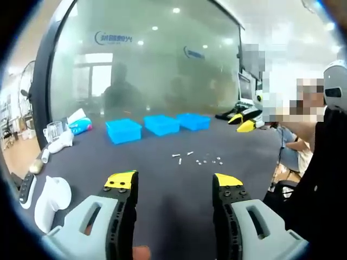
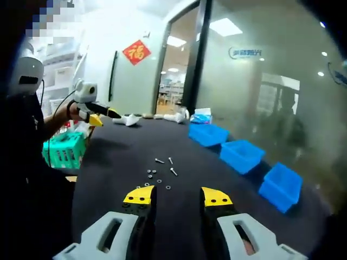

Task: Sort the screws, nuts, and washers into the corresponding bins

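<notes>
In the left gripper view the left gripper [image 1: 174, 181] stands with its jaws spread wide and nothing between them; the jaws are black, studded with small bolts, capped in yellow at the tips and carried on pale grey moulded shells. It hangs above the dark, matte desk [image 1: 162, 184] and touches nothing. In the right gripper view the right gripper [image 2: 177, 196] has its jaws parted by a moderate gap, also empty, with the same yellow-tipped black build.

The small metal hardware [image 2: 160, 173] lies scattered loose on the desk just beyond the right gripper's tips at 12 o'clock: a few slim screws farther out, and tiny ring-shaped pieces nearer, too small to tell nuts from washers. In the left gripper view the same scatter sits farther off, toward 1 o'clock of the tips.

Three bright blue bins [image 1: 158, 125] of smooth plastic, shallow and rectangular, stand in a row past the hardware, well apart from it; in the right gripper view they run along the desk at 2 to 3 o'clock. Behind them is a frosted glass wall [image 1: 152, 59].

At the desk's far edge another person holds a gripper [image 2: 96, 111] with yellow tips, beside a green slatted basket [image 2: 65, 149].
</notes>
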Available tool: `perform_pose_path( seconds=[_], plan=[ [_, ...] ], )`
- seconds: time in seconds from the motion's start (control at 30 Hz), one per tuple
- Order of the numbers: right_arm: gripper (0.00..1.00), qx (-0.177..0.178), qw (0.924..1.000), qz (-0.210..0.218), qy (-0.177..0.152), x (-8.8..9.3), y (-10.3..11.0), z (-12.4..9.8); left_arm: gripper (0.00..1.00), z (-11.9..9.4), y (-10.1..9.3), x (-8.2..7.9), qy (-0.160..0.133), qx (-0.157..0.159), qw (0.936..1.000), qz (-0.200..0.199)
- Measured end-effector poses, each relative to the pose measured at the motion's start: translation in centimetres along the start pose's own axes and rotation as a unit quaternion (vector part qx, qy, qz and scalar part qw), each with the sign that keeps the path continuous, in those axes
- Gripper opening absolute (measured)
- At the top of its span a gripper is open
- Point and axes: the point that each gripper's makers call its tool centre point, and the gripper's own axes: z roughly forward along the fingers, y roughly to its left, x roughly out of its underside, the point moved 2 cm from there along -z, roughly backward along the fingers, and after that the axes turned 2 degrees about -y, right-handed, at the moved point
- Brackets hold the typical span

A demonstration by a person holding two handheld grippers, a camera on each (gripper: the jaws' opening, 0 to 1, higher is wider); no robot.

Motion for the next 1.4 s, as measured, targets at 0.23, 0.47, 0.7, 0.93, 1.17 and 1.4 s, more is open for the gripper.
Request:
perform_pose_path(
  seconds=[0.23,0.47,0.7,0.93,1.17,1.4],
  plan=[
    [0.28,-0.053,0.9963,-0.038,0.056,0.1,0.2,3.0,0.53,0.0,-0.1,0.5,0.003,0.003,1.0000,-0.004],
    [0.26,-0.094,0.9879,-0.074,0.099,-0.6,-0.1,5.9,0.53,0.0,0.1,0.8,0.007,0.003,1.0000,-0.006],
    [0.24,-0.123,0.9780,-0.093,0.140,-0.2,-0.4,8.9,0.53,-0.1,0.2,1.2,0.011,0.005,0.9999,-0.006],
    [0.20,-0.162,0.9658,-0.093,0.180,0.5,0.6,12.0,0.53,-0.2,0.1,1.8,0.017,0.009,0.9998,-0.008],
    [0.19,-0.192,0.9511,-0.111,0.215,1.4,1.5,14.0,0.53,-0.2,0.0,1.9,0.016,0.013,0.9997,-0.014],
    [0.14,-0.210,0.9406,-0.117,0.240,2.3,1.7,15.2,0.53,-0.2,-0.1,2.0,0.016,0.014,0.9997,-0.016]
  ],
)
